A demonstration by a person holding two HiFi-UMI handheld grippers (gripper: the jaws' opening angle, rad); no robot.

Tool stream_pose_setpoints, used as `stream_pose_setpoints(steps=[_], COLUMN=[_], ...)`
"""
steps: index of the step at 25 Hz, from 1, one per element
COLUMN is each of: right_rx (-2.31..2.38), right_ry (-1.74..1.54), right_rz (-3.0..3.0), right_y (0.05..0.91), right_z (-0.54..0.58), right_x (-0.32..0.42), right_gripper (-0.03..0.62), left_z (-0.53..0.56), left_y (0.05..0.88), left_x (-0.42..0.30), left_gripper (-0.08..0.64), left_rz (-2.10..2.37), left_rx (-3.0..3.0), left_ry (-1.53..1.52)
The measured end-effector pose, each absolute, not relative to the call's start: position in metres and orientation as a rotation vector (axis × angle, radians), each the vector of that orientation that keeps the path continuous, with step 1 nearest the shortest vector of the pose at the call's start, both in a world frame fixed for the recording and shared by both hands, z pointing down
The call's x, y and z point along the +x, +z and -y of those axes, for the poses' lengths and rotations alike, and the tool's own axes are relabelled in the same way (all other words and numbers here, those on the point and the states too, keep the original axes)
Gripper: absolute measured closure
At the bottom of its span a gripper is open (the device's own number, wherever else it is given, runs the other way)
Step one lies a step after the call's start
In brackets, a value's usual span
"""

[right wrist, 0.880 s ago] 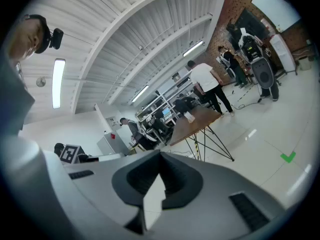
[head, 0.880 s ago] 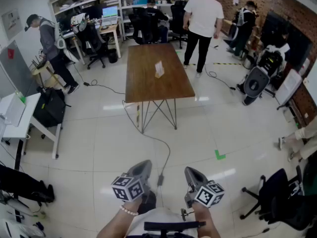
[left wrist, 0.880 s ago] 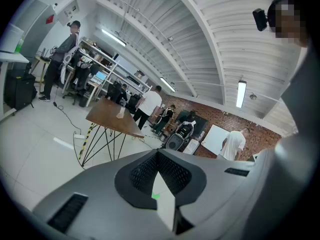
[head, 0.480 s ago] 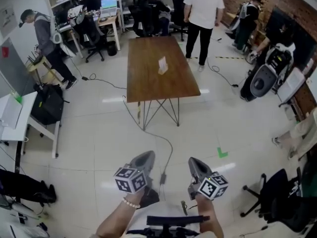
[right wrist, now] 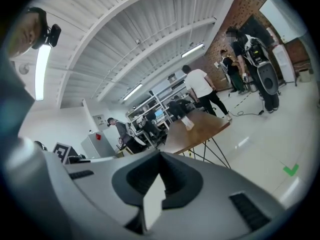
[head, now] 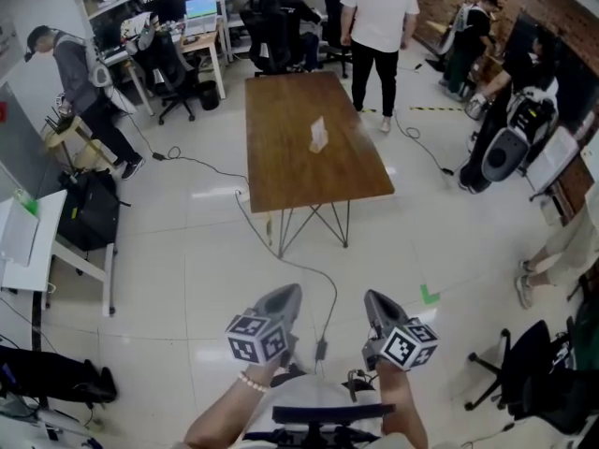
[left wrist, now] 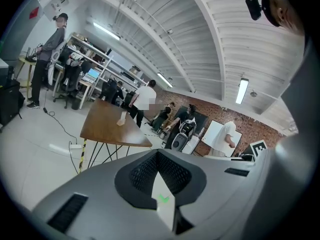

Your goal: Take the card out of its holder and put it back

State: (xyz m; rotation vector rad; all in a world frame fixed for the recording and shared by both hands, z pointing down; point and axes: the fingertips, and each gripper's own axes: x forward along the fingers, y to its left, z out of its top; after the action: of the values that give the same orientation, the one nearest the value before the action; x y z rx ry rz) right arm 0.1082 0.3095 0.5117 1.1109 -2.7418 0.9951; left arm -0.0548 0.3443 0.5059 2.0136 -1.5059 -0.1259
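Observation:
A card in a small clear holder (head: 319,135) stands near the middle of a long wooden table (head: 281,162), several steps ahead of me. Both grippers are held low over the white floor, far short of the table. My left gripper (head: 285,296) is shut with nothing in it, and my right gripper (head: 377,300) is shut and empty too. The left gripper view shows its jaws (left wrist: 158,152) pressed together, with the table (left wrist: 102,126) and holder (left wrist: 122,119) far off. In the right gripper view the jaws (right wrist: 160,155) also meet, and the holder (right wrist: 187,123) stands on the distant table (right wrist: 202,130).
A cable (head: 314,279) runs across the floor from the table toward me. A green tape mark (head: 430,295) lies at the right. A white desk (head: 37,241) and black bag (head: 89,204) stand at the left, an office chair (head: 524,372) at lower right. Several people stand beyond the table.
The table and holder have come nearer and shifted a little right in the head view. Both grippers stay shut, held low in front of me.

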Motion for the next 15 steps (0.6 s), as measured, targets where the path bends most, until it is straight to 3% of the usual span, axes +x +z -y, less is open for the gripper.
stream_pose_setpoints(steps=[15], right_rx=[1.080], right_ry=[0.905], right_rz=[2.740], right_y=[0.505], right_z=[-0.247], right_x=[0.061], right_gripper=[0.584], left_z=[-0.286], left_y=[0.506], left_x=[-0.092], left_gripper=[0.560], left_rz=[1.526], left_rx=[2.033], left_ry=[-0.123])
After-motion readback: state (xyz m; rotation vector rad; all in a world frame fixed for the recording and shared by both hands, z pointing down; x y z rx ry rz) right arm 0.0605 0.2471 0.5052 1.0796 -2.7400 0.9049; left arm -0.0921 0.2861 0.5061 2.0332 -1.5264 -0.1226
